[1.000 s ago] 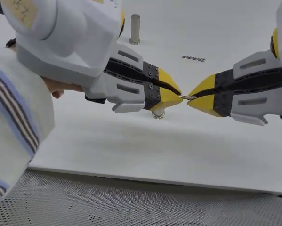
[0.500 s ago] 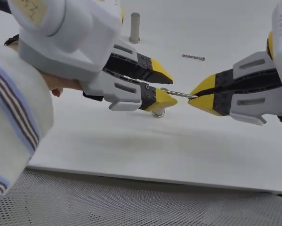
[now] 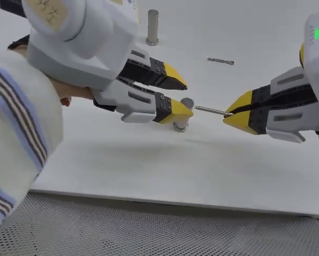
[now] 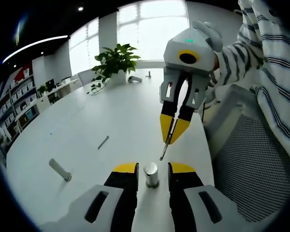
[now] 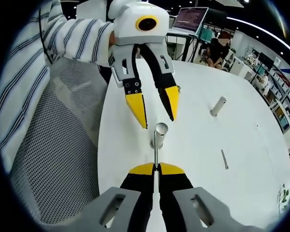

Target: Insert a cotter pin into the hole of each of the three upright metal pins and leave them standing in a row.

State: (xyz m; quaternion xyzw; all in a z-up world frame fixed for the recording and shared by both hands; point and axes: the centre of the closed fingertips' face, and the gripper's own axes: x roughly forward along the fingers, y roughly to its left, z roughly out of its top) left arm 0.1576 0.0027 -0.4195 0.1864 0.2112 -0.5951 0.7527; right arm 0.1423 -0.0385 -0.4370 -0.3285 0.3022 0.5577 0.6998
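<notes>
Right gripper [image 3: 227, 114] jaws clenched on the end of the cotter pin [image 3: 208, 110], which I judge thin, light and slippery. Left gripper [image 3: 187, 97] jaws stand apart, straddling the upright metal pin [image 4: 151, 175] at frame centre.

White counter [image 3: 148, 160]. Fingers [image 3: 176, 111]: yellow tips, black behind. Silver metal pin [image 3: 152, 26], upper centre. Sleeve [image 3: 15, 133], left: cream, blue-brown stripes. Grey perforated mesh [image 3: 148, 229], bottom.
</notes>
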